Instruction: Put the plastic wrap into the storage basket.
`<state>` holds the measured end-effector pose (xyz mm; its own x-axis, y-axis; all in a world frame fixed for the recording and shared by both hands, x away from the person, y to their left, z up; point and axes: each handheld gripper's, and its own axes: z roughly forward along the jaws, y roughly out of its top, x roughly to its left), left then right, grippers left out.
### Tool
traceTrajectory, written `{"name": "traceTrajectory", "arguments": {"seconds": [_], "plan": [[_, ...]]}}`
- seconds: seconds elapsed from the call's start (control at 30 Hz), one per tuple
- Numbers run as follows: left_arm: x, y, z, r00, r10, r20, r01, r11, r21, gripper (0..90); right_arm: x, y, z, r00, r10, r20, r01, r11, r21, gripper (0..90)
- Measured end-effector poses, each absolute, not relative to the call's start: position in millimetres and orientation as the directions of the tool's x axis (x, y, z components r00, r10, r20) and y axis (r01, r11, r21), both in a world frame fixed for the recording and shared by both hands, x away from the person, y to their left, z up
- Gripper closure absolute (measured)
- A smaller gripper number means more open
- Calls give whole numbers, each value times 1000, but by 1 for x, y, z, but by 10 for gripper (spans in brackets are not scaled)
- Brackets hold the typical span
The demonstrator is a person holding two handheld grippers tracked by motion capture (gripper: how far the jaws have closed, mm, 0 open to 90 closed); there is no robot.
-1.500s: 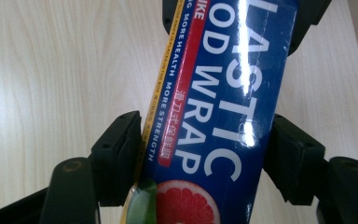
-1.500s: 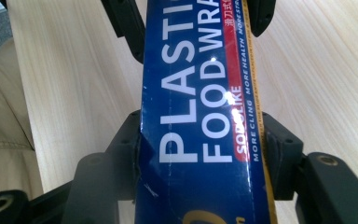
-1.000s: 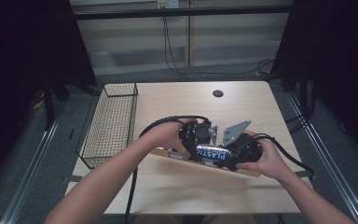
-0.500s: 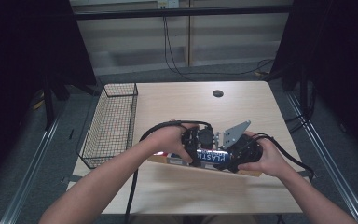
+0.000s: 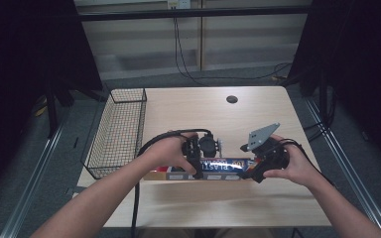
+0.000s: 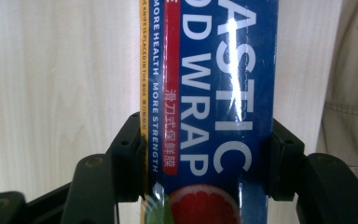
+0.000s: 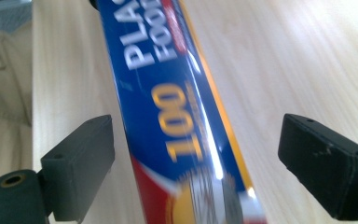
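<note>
Two grippers meet one plastic wrap box [image 5: 203, 168], lying lengthwise near the worktop's [image 5: 258, 109] six-o'clock edge. Left gripper [image 5: 194, 159] — jaws clamped on the box's sides. Right gripper [image 5: 258, 166] — jaws just opened, standing apart, box between them untouched. Wire basket [image 5: 119, 129] at nine o'clock.

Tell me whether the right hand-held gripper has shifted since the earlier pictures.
Yes. The right hand-held gripper slid right along the plastic wrap box, toward the table's right edge; its jaws just opened.
</note>
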<state>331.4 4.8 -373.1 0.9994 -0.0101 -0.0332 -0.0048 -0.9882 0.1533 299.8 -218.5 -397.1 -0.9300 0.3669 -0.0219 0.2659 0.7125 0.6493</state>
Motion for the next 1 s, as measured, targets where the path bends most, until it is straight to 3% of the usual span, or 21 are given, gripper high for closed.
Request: {"name": "traceTrajectory", "arguments": {"seconds": [0.43, 1.0], "plan": [[342, 31, -368, 993, 116, -33, 120, -978, 168, 437, 310, -241, -407, -871, 490, 14, 368, 635, 679, 52], [353, 59, -353, 956, 290, -42, 293, -938, 184, 437, 307, -241, -424, -844, 535, 26, 408, 611, 679, 59]]}}
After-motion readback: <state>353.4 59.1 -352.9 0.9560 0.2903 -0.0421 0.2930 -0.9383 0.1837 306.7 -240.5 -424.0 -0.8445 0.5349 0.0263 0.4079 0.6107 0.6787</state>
